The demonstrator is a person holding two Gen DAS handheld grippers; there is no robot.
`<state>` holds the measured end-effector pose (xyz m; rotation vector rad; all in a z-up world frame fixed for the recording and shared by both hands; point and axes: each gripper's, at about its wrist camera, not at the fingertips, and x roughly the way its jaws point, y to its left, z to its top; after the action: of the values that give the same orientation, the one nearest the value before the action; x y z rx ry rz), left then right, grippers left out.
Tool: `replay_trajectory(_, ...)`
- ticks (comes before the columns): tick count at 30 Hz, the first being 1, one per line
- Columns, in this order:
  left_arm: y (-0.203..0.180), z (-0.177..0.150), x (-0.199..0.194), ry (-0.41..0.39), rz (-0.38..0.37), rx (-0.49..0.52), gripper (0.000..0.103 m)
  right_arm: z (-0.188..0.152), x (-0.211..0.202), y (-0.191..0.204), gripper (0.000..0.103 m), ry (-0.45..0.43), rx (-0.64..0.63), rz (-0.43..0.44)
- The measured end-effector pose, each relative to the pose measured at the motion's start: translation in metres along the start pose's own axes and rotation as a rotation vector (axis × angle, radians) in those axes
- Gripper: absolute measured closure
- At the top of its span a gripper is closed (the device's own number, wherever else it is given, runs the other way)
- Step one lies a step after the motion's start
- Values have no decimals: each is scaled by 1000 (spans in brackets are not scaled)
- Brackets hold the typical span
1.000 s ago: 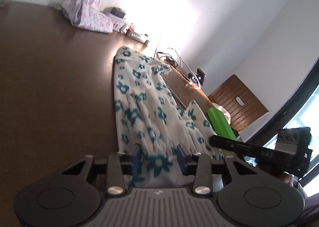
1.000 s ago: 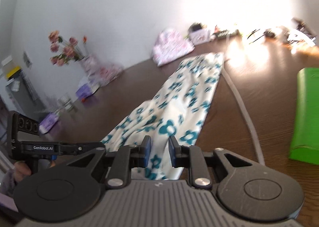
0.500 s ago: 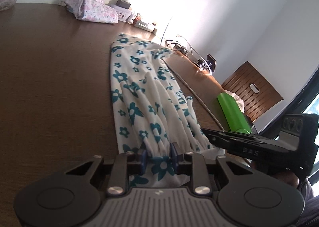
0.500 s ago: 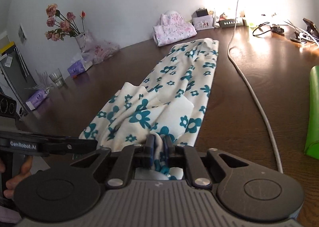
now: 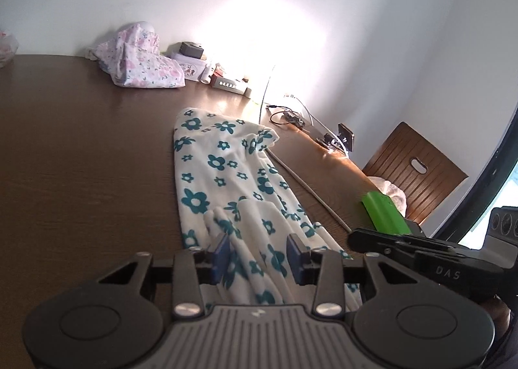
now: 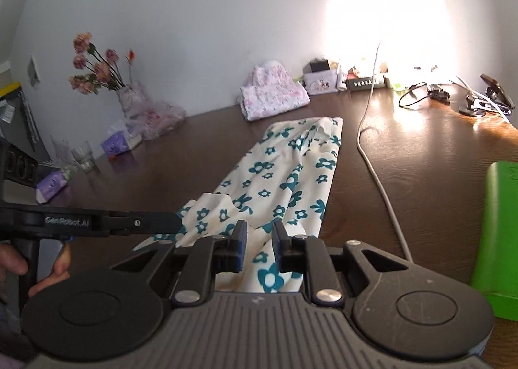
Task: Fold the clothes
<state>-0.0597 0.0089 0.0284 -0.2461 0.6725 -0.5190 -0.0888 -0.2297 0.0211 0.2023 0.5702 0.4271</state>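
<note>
Left wrist view: left hand-held gripper (image 5: pixel 259 255) apart around near hem of floral garment (image 5: pixel 226 171); right hand-held gripper (image 6: pixel 258 247) likewise apart, cloth between. Best to clamp both on hem corners evenly, lift together, fold forward along dark wooden worktop (image 5: pixel 81 142). White wall, chair (image 5: pixel 417 171), cable (image 6: pixel 378 174) beside.

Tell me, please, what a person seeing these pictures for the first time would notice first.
First, the long cream garment with teal flowers, stretched along the dark wooden table from both grippers toward the wall. Next, the bright glare on the white wall above the clutter at the table's far edge. Both the left gripper and right gripper have their jaws open over the garment's near end.
</note>
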Motion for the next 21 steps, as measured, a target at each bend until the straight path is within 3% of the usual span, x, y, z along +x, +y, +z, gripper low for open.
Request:
replay_trajectory(4,1,-1,12,41,19,16,83,-7,24,3,86,82,-29,-21)
replay_trajectory(7,3,-5,14,49,24,24,83,-6,19,6,86,60,-69,-24)
replay_trajectory(11,7,-6,9,45,34,26,77,-1,0,8,85,9,-120,4)
replay_trajectory(12,9,-2,3,33,38,21,70,0,-7,9,80,-7,-143,28)
replay_trajectory(14,7,1,-15,-15,-11,76,64,-2,-9,11,69,5,-159,90)
replay_trajectory(17,-1,-4,-32,-36,-115,204,56,-9,0,17,69,55,-178,135)
replay_trajectory(21,-10,-16,-8,85,-120,246,61,-14,22,25,70,133,-217,115)
